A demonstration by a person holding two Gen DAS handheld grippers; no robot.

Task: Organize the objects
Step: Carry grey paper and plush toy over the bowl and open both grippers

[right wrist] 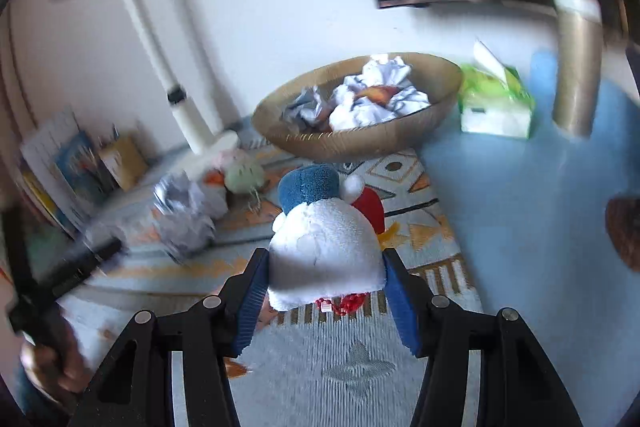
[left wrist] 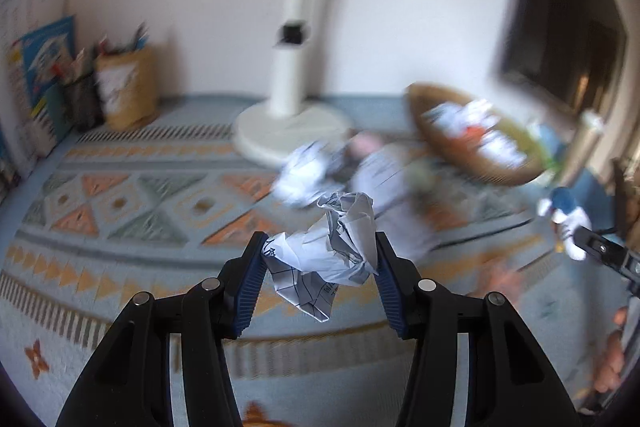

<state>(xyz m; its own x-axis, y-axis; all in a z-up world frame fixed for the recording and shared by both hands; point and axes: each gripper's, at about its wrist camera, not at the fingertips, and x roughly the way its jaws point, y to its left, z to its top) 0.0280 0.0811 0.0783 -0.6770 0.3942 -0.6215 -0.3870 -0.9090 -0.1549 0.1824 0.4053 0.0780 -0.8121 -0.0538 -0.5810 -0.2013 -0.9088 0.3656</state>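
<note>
My left gripper is shut on a crumpled ball of printed paper, held above the patterned rug. My right gripper is shut on a white plush toy with a blue hat and a red part behind it. The same toy and the right gripper's tip show at the right edge of the left wrist view. A brown woven bowl at the back holds several crumpled papers. More crumpled paper lies on the rug, blurred; it shows as crumpled paper in the left wrist view.
A white lamp base stands on the rug by the wall. A pencil holder and a paper bag with books sit at the back left. A green tissue box and a tan cylinder stand on the blue mat. A small green plush lies near the lamp.
</note>
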